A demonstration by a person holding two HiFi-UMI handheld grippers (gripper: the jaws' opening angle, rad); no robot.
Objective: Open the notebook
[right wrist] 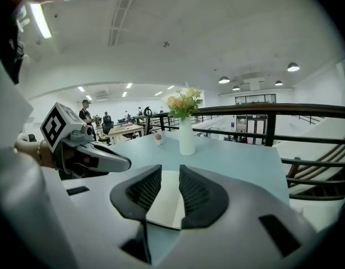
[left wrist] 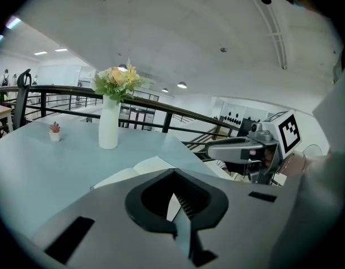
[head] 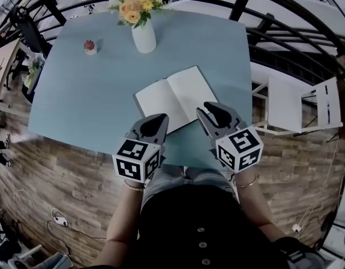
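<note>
The notebook (head: 175,97) lies open on the blue table (head: 88,100), both blank white pages up, close to the near edge. My two grippers hang above that edge, clear of the book. The left gripper (head: 155,121) is over the book's near-left corner, and only a thin gap shows between its jaws (left wrist: 173,198). Over the near-right corner is the right gripper (head: 211,110), open (right wrist: 170,178), with a white page (right wrist: 168,206) showing through the gap. Nothing is held by either. Each gripper view shows the other gripper (left wrist: 217,148) (right wrist: 124,162) alongside.
A white vase of flowers (head: 144,35) stands at the table's far side. Left of it sits a small potted plant (head: 90,47). A white chair (head: 307,102) stands right of the table, and a black railing (head: 284,32) curves behind. The person's body fills the near side.
</note>
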